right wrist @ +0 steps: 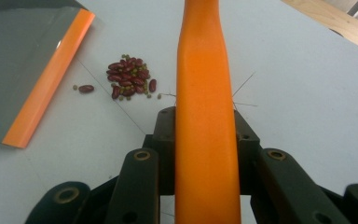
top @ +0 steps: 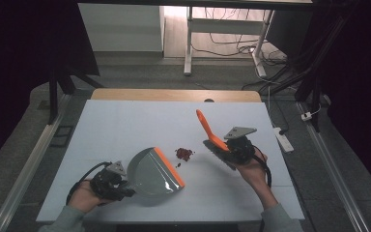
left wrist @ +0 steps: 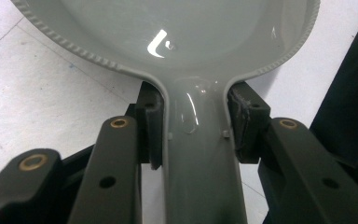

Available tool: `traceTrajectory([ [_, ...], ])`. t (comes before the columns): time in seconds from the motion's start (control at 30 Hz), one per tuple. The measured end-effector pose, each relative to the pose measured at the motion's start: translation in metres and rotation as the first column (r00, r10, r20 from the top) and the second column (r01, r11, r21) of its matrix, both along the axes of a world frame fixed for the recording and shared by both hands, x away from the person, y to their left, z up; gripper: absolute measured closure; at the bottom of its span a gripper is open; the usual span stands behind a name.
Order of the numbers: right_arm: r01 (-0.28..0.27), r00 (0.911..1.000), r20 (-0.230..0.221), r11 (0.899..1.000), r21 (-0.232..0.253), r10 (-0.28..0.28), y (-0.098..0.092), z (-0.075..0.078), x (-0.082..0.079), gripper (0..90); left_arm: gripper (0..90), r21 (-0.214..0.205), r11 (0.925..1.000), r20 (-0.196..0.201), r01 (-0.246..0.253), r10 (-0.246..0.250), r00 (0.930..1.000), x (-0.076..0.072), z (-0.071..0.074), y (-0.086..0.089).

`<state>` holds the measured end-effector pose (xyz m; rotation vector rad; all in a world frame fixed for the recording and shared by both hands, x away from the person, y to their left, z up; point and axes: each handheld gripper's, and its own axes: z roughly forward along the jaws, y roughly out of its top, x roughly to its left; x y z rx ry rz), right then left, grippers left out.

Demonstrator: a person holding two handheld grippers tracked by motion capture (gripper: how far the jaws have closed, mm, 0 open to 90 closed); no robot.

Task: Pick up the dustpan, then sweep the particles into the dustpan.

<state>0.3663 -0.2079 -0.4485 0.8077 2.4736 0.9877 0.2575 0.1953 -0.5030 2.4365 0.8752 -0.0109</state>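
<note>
A grey dustpan (top: 152,171) with an orange front lip lies on the white table (top: 125,125), lip toward the middle. My left gripper (top: 113,181) is shut on its grey handle (left wrist: 200,154), pads pressing both sides. My right gripper (top: 234,147) is shut on the orange handle (right wrist: 205,130) of a small brush (top: 215,140), whose handle rises up and to the left. A small pile of red beans (top: 184,153) mixed with tiny green ones lies between the dustpan lip and the brush; in the right gripper view the beans (right wrist: 129,78) sit left of the handle, beside the dustpan lip (right wrist: 51,77).
One stray bean (top: 178,165) lies close to the dustpan lip. The table's wooden far edge (top: 174,94) runs across the back. Beyond it stand desk legs and cables on the floor; a power strip (top: 284,139) lies off the right side.
</note>
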Motion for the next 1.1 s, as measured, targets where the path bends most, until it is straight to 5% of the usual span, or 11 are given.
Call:
traceTrajectory([
  [0.5,-0.016,0.9999,0.005,1.000,-0.001,0.016,0.015,0.002,0.009,70.9,61.8,-0.003,1.0000,-0.011,-0.002,0.002,0.9999,0.001,-0.002,-0.001],
  [1.1,-0.011,0.9989,-0.045,1.000,-0.017,0.011,0.063,-0.017,0.053,70.9,61.8,-0.018,0.9998,-0.021,0.010,-0.010,0.9997,0.001,-0.002,-0.005],
])
